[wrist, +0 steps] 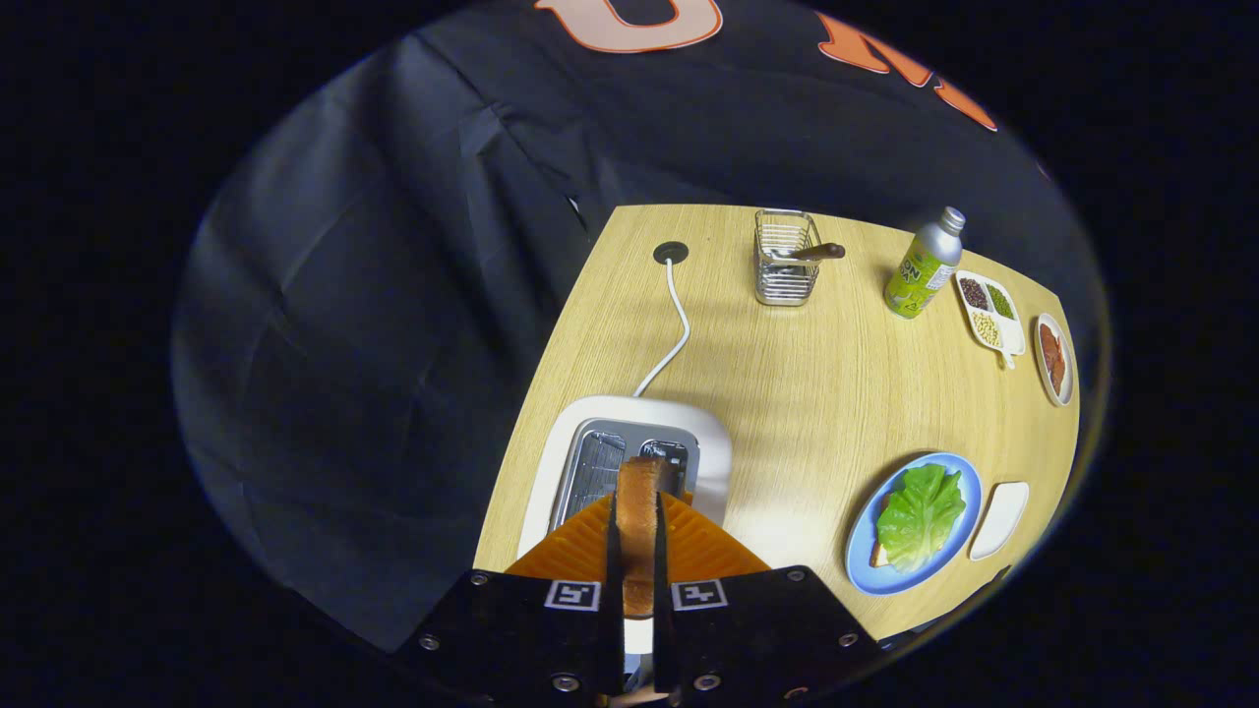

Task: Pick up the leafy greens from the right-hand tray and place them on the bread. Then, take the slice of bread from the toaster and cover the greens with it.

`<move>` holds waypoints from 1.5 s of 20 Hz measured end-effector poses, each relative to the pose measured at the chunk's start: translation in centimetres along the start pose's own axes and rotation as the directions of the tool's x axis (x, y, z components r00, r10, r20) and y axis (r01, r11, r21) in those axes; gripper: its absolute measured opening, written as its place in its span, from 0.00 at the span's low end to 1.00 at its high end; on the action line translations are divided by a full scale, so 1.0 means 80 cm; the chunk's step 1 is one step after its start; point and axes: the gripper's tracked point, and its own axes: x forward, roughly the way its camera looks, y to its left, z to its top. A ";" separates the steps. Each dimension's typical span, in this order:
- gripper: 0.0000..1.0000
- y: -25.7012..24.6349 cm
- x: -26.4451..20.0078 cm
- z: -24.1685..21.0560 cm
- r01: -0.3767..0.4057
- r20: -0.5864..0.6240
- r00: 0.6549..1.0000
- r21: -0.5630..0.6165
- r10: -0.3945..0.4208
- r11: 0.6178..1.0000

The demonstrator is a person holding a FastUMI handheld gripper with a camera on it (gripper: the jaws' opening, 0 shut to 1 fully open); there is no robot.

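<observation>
Here, each item is listed as seen from the gripper view.
Gripper (pixel 637 551): closed on the bread slice (pixel 637 511), which is pinched edge-on between both orange fingers (pixel 580 546).
Bread slice: held above the toaster (pixel 629 447), over its open slots, apparently clear of them.
Toaster: white, set at the near left of the table (pixel 787 374); a white cord (pixel 674 324) is led from it to a round hole in the tabletop.
Greens (pixel 920 516): laid on bread, of which a corner is seen under the leaf, on the blue plate (pixel 866 560), to the right of the toaster.
White tray (pixel 998 519): placed just beside the blue plate, on its right.
Wire basket (pixel 785 258): set far across the table, with a brown-handled utensil in it.
Bottle (pixel 923 265): green and silver, stood upright to the right of the basket.
Divided dish (pixel 989 310): filled with beans, placed beside the bottle.
Oval dish (pixel 1052 359): loaded with reddish food, at the far right edge.
</observation>
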 end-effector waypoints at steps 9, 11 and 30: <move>0.12 -0.009 -0.088 0.040 -0.093 0.135 0.987 0.054 0.085 0.994; 0.12 -0.012 -0.112 0.046 -0.123 0.166 0.980 0.061 0.112 0.990; 0.12 -0.128 -0.252 0.015 -0.371 0.399 0.857 0.036 0.327 0.928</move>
